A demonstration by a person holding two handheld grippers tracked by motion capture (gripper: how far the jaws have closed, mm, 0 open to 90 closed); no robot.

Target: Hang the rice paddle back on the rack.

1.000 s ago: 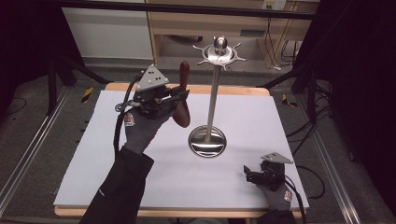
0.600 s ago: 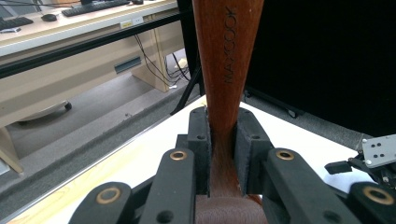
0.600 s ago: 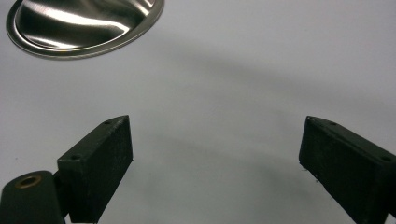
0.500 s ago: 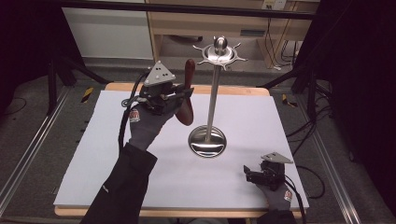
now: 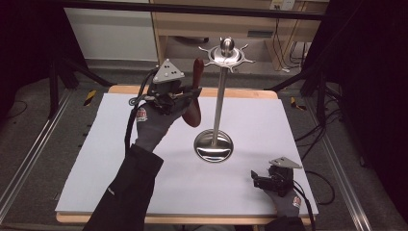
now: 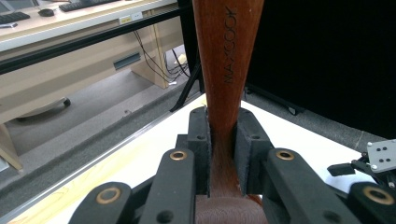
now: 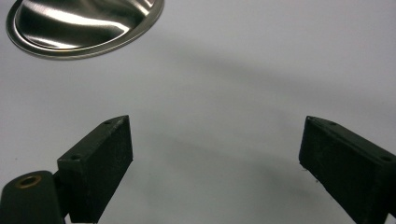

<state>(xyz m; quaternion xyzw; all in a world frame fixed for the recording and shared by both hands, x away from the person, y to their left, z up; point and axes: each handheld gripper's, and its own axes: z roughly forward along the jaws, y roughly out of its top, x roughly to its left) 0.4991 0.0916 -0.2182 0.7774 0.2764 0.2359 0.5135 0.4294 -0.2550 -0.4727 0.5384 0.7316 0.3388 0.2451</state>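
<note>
My left gripper [image 5: 188, 95] is shut on a brown wooden utensil [image 5: 195, 91], held upright above the white table, left of the steel stand. In the left gripper view the wooden handle [image 6: 224, 65], marked MAXCOOK, rises between the two pads [image 6: 247, 149]. The steel stand [image 5: 220, 91] has a round base [image 5: 213, 145], a thin pole and a crown of hooks [image 5: 226, 56] at the top. The utensil's upper end sits a little left of and below that crown. My right gripper [image 5: 257, 180] rests low near the table's front right, open with nothing between its jaws [image 7: 215, 158].
The white table top [image 5: 96, 154] spreads wide around the stand. The stand's shiny base [image 7: 84, 23] lies just ahead of the right gripper. Behind the table stand wooden furniture [image 5: 269, 24] and cables. The right gripper [image 6: 380, 161] shows far off in the left gripper view.
My left gripper has lifted the wooden utensil higher and a little to the right, toward the stand's top. The right gripper has stayed put.
</note>
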